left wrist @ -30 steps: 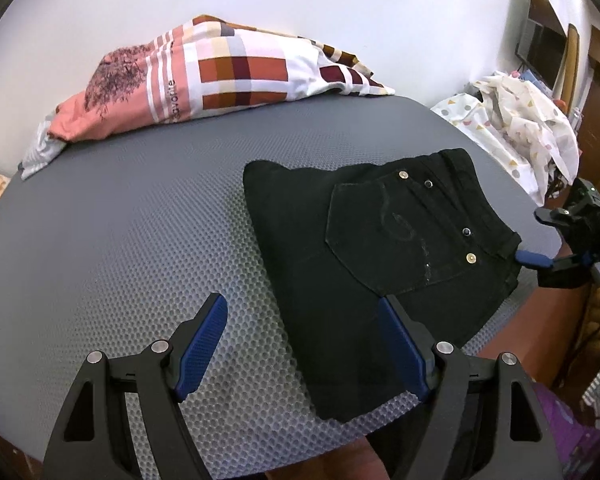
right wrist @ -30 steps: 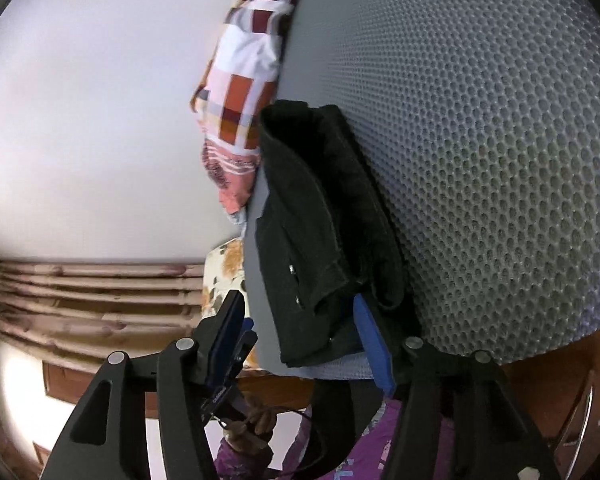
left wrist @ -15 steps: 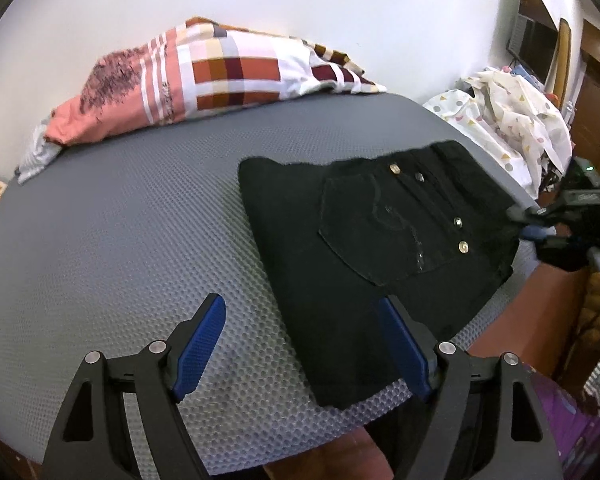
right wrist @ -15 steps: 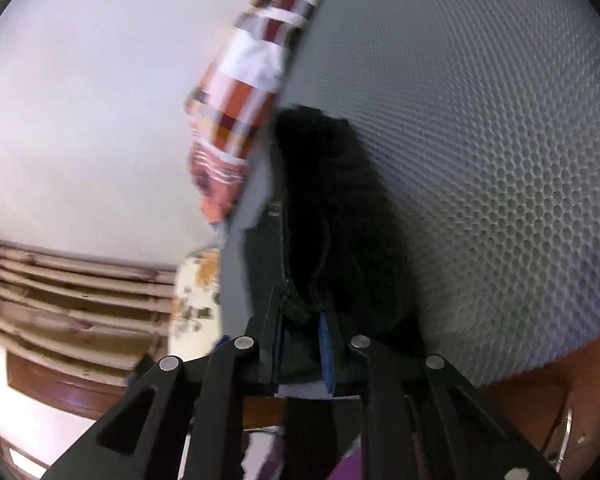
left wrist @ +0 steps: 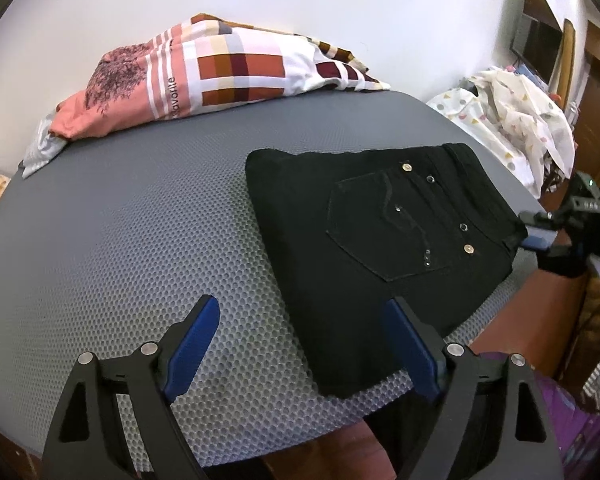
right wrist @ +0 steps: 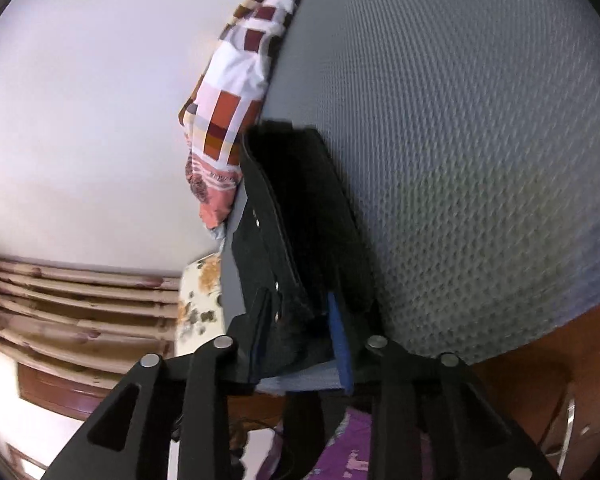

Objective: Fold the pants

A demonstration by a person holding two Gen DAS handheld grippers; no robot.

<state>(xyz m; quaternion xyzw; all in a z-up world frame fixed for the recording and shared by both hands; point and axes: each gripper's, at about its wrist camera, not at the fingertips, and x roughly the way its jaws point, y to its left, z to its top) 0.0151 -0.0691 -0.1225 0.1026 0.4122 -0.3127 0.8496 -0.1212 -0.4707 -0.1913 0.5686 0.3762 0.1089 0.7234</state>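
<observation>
A grey mattress with a honeycomb mesh cover (left wrist: 112,248) fills the middle and lower left of the left wrist frame; in the right wrist frame the same mesh surface (right wrist: 480,160) takes up the right half. A pair of black denim pants, folded into a compact rectangle (left wrist: 380,240), is laid flat on it right of centre, back pocket upward, near the lower right edge. A pillow in a pink, white and rust checked case (left wrist: 204,84) is set along the far edge, at the upper left.
</observation>
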